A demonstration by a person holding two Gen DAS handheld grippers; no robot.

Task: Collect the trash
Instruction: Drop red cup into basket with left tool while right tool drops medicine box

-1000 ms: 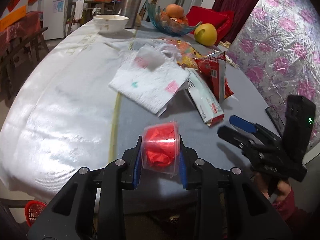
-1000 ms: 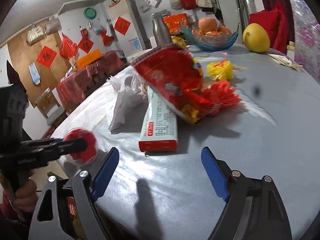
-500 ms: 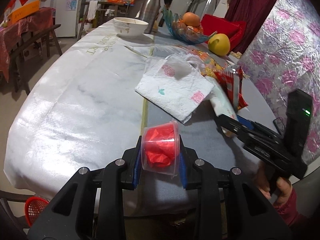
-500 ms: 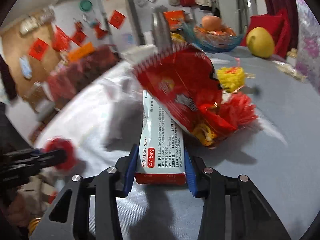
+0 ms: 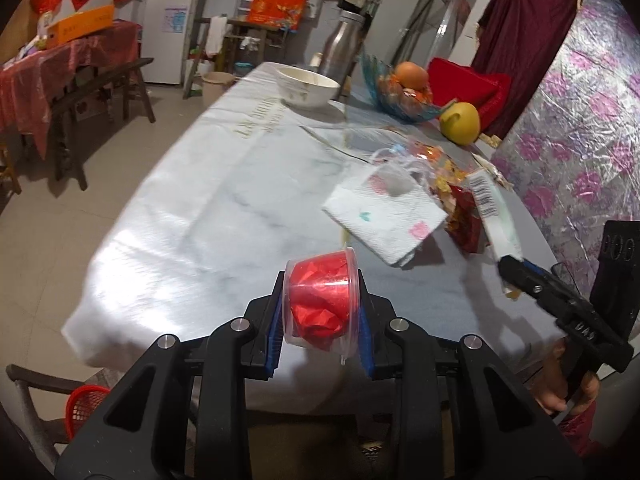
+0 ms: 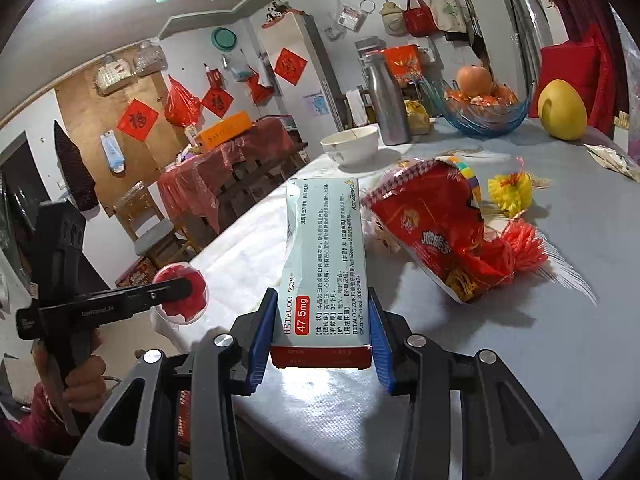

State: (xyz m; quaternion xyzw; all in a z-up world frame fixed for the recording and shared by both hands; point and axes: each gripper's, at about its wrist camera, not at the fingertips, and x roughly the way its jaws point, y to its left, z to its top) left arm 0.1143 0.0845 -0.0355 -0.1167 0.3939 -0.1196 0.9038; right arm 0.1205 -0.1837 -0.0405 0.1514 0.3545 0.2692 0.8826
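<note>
Both grippers are loaded. The left gripper (image 5: pixel 320 316) is clamped across the sides of one clear plastic cup stuffed with crumpled red foil (image 5: pixel 320 300), held clear of the near edge of the pale grey tabletop (image 5: pixel 200 208); gripping across the cup wall suits a light, round thing. The right gripper (image 6: pixel 322 334) is closed on the near end of one pale blue-and-red cardboard medicine box (image 6: pixel 324 260), whose far end tilts up off the tabletop, so it appears lifted, not resting. One red plastic basket (image 5: pixel 84 402) shows on the floor at near left (presumably the bin; this is a judgement). Trash left on the tabletop, counted: one floral paper napkin (image 5: pixel 384 216), one torn red snack bag (image 6: pixel 432 236), one yellow tassel (image 6: pixel 510 192) and one red tassel (image 6: pixel 522 246). The white bowl (image 6: pixel 352 146) and the yellow pomelo (image 6: pixel 562 110) at the far end seem not to be trash.
</note>
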